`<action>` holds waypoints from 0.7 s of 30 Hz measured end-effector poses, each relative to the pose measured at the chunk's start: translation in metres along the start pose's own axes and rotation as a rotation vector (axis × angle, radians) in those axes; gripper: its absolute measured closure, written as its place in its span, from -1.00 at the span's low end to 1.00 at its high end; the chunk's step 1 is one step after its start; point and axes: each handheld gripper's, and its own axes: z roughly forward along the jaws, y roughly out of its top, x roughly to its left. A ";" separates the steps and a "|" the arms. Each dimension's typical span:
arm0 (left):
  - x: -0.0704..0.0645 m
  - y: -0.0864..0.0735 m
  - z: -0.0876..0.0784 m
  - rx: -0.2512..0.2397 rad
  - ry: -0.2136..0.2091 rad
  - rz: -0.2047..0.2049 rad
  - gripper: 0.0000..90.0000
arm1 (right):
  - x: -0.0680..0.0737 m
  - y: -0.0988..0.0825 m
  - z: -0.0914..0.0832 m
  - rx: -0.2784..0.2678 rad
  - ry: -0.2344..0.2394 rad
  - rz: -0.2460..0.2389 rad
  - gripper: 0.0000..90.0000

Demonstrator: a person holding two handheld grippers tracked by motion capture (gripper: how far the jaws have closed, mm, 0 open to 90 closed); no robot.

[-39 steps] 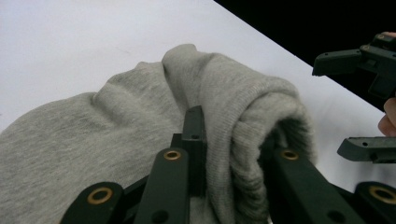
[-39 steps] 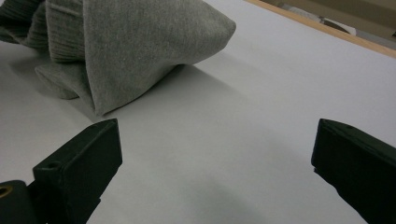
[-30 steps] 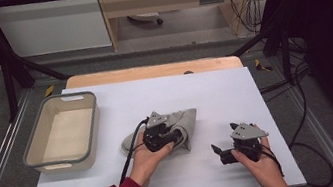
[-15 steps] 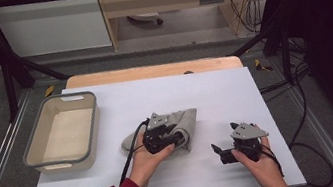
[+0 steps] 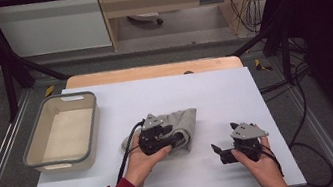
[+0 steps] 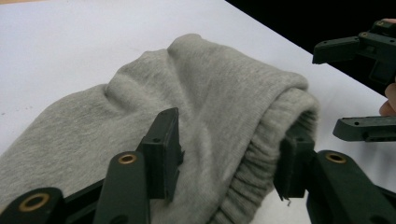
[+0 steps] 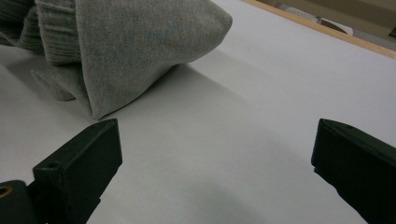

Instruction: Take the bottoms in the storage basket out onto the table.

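Observation:
A folded grey knit garment (image 5: 185,122) with a ribbed cuff (image 6: 252,172) lies in the middle of the white table. My left gripper (image 5: 179,137) rests on its near edge. Its jaws have just been opening. The cuffed fold (image 6: 219,116) still lies between them, and the pads (image 6: 163,149) stand loose beside the cloth without pinching it. My right gripper (image 5: 218,152) sits to the right of the garment, low over bare table, pointing toward it. It is open wide with nothing between the jaws (image 7: 215,158). It also appears at the upper right of the left gripper view (image 6: 338,88).
A grey-rimmed beige bin (image 5: 38,160) stands empty at the table's left. A wooden strip (image 5: 151,70) runs along the far edge. Black frame posts (image 5: 9,73) and cables (image 5: 302,102) flank the table. Bare white surface (image 5: 214,91) lies behind and right of the garment.
Both hands and the garment stay where they were. The high view is too small to show the left jaws' spread changing.

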 end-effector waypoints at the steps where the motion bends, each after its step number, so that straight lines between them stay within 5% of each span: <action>1: 0.000 0.000 -0.001 -0.003 -0.004 -0.006 0.06 | 0.000 0.000 0.000 0.000 0.000 0.001 -0.95; 21: -0.005 0.005 -0.006 -0.031 0.004 0.013 -0.18 | 0.001 0.000 0.000 0.003 0.007 -0.009 -0.95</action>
